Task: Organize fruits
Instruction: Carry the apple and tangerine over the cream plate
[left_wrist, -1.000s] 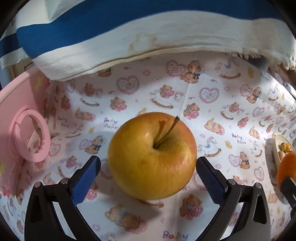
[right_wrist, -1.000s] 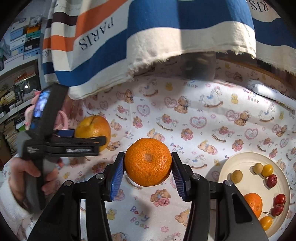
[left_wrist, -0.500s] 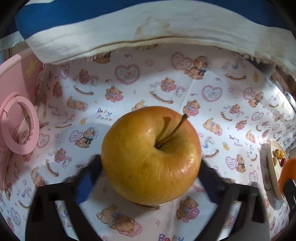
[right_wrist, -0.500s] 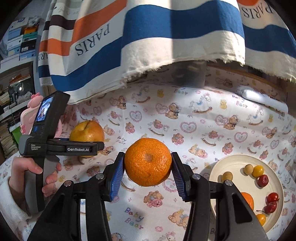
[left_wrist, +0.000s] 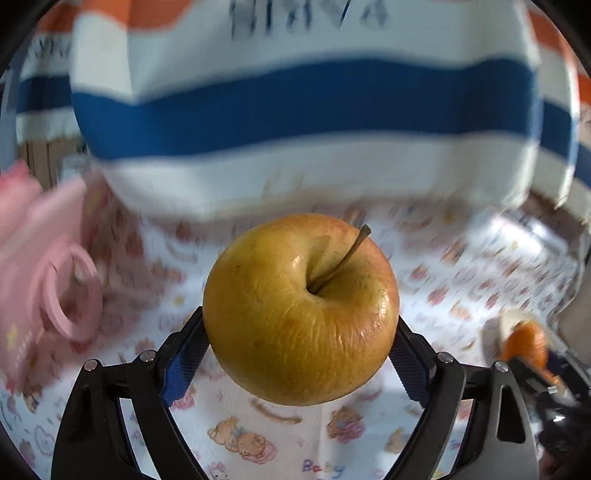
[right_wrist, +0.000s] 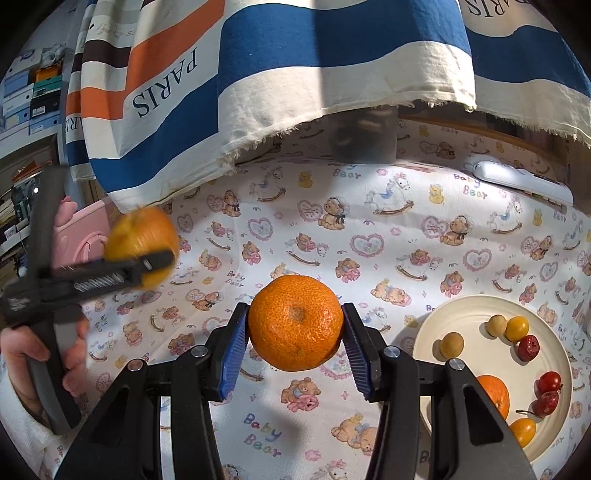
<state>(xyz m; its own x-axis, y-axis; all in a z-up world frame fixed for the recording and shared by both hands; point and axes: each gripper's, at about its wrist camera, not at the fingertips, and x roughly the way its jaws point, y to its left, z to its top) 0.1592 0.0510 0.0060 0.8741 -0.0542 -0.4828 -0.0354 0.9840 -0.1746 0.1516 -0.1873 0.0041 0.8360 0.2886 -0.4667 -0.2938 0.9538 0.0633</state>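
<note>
My left gripper (left_wrist: 300, 352) is shut on a yellow apple (left_wrist: 301, 308) with a brown stem and holds it above the bear-print cloth. The apple also shows blurred at the left of the right wrist view (right_wrist: 142, 240), held by the left gripper (right_wrist: 147, 264). My right gripper (right_wrist: 295, 347) is shut on a mandarin (right_wrist: 295, 323) and holds it above the cloth. A cream plate (right_wrist: 461, 310) at the lower right holds another mandarin (right_wrist: 493, 393) and several small red and yellow fruits.
A striped "PARIS" cloth (right_wrist: 295, 74) hangs over the back. A pink case with a ring (left_wrist: 70, 295) stands at the left. A white remote (right_wrist: 521, 181) and a dark box (right_wrist: 364, 136) lie at the back. The bear-print cloth (right_wrist: 369, 236) covers the table.
The left gripper closed on the apple and lifted it off the cloth; its view is now blurred and tilted upward. The right gripper keeps holding the mandarin, nearly still.
</note>
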